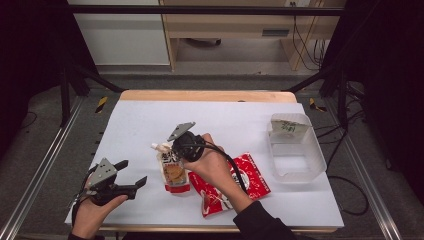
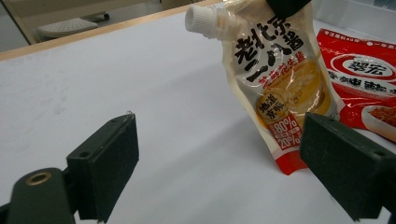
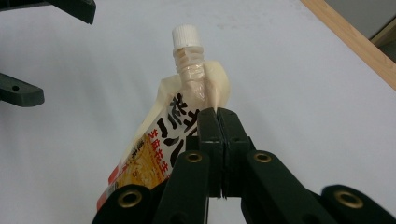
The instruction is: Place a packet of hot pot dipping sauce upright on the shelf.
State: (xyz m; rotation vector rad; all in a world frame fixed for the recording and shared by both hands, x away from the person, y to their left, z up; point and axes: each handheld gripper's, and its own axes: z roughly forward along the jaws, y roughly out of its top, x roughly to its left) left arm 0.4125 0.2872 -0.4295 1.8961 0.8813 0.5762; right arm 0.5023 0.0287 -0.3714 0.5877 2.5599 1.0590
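Note:
A cream and orange sauce pouch [image 1: 173,172] with a white screw cap [image 3: 186,35] hangs lifted at its top end. My right gripper [image 1: 176,151] is shut on the pouch's upper edge just below the spout. In the right gripper view the two jaws stand pressed together on the pouch [image 3: 161,140]. In the left gripper view the pouch [image 2: 275,88] hangs tilted, its bottom corner touching the table. My left gripper [image 1: 132,175] is open at the front left of the table, apart from the pouch, with nothing between its fingers [image 2: 105,163].
A red snack packet [image 1: 247,180] lies flat under the right forearm, also seen as the red packet [image 2: 364,79] behind the pouch. A clear plastic tub [image 1: 295,147] stands at the right. The white table top [image 1: 150,120] has a wooden far edge [image 1: 207,96].

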